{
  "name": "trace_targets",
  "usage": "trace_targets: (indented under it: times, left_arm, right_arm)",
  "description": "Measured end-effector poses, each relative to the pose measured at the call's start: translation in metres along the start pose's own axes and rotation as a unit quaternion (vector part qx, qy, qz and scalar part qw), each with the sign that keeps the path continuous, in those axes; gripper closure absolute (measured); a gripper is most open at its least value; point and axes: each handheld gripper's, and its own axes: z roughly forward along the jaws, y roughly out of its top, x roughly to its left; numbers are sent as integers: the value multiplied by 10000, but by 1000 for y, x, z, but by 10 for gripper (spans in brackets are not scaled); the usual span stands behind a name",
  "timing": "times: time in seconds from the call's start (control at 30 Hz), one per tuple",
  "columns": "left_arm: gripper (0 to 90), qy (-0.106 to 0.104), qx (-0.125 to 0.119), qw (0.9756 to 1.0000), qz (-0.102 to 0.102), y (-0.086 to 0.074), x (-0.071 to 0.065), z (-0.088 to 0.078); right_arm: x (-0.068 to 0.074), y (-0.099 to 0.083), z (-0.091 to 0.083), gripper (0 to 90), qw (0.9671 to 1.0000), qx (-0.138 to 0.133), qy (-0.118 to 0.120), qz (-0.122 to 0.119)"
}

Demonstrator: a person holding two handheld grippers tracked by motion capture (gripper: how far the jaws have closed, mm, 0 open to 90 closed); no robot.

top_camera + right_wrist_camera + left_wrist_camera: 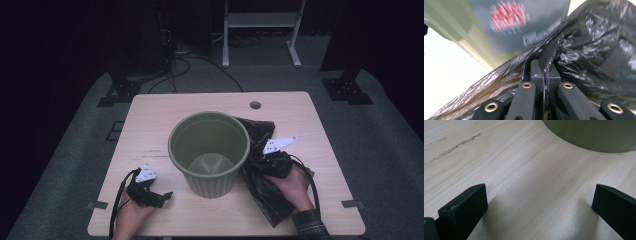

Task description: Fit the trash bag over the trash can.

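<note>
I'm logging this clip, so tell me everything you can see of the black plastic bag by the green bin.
The black bag is thin, glossy, crinkled plastic film, lying mostly flat and rumpled on the wooden table to the right of the green bin. Part of it runs behind the bin's side. The right gripper is shut on a pinched fold of it, bunching the film upward around the jaws. Its opening cannot be made out.

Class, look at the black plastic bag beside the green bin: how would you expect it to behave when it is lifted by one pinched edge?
The black plastic bag is thin and crinkled, so it will probably hang limp and drape rather than keep its shape. It looks light for its size. Its glossy film may slip, though the right gripper has its fingers shut on a fold. Beside it, the green bin looks rigid.
</note>
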Motion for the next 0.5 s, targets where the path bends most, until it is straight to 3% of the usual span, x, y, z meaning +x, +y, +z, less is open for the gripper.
trace_targets:
  times: [0.23,0.5]
  left_arm:
    - [0,0,-1,10000,0,0,0,0]
    - [0,1,-5,10000,-10,0,0,0]
  right_arm:
    - [10,22,-31,872,9991,-357,-28,-232]
    - [23,39,-70,871,9954,-824,56,-476]
